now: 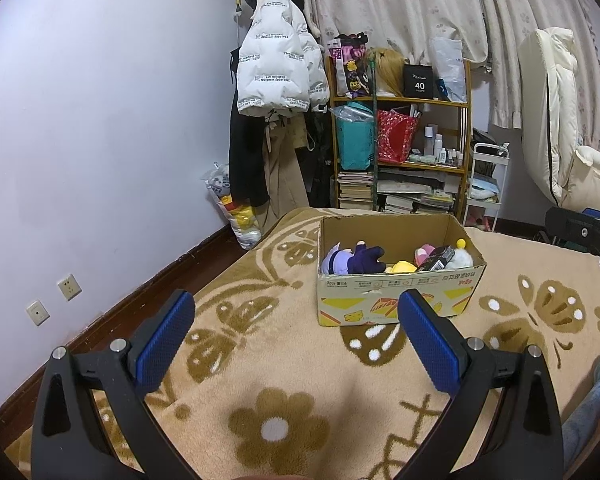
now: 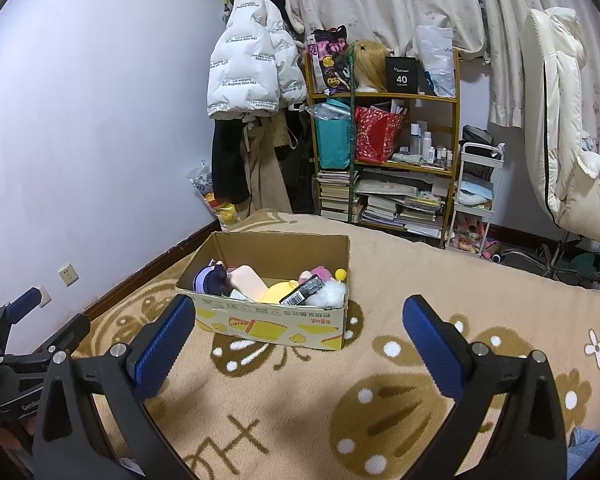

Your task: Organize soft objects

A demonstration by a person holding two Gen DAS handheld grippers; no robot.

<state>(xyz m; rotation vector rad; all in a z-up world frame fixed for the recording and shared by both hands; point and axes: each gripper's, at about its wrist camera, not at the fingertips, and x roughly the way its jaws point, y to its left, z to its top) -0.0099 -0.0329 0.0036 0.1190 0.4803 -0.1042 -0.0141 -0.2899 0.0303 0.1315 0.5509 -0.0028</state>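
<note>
A cardboard box (image 1: 396,300) (image 2: 272,326) stands on a beige patterned blanket (image 1: 260,360) (image 2: 420,280). Inside lie several soft toys: a purple and navy plush (image 1: 352,258) (image 2: 212,278), a yellow plush (image 1: 402,267) (image 2: 278,292), a pink one (image 1: 424,252) (image 2: 318,271), a white fluffy one (image 1: 462,258) (image 2: 332,294) and a black packet (image 1: 436,260) (image 2: 302,292). My left gripper (image 1: 296,304) hovers open in front of the box, holding nothing. My right gripper (image 2: 298,308) is open and empty too, to the right of the box. The left gripper (image 2: 24,332) shows at the right view's left edge.
A lilac wall (image 1: 100,120) with sockets runs along the left. Behind the blanket stand a coat rack with a white puffer jacket (image 1: 276,52), a loaded wooden shelf (image 1: 400,140), a white trolley (image 2: 476,200) and a cream chair (image 2: 572,120). A leg in jeans (image 1: 596,400) shows at lower right.
</note>
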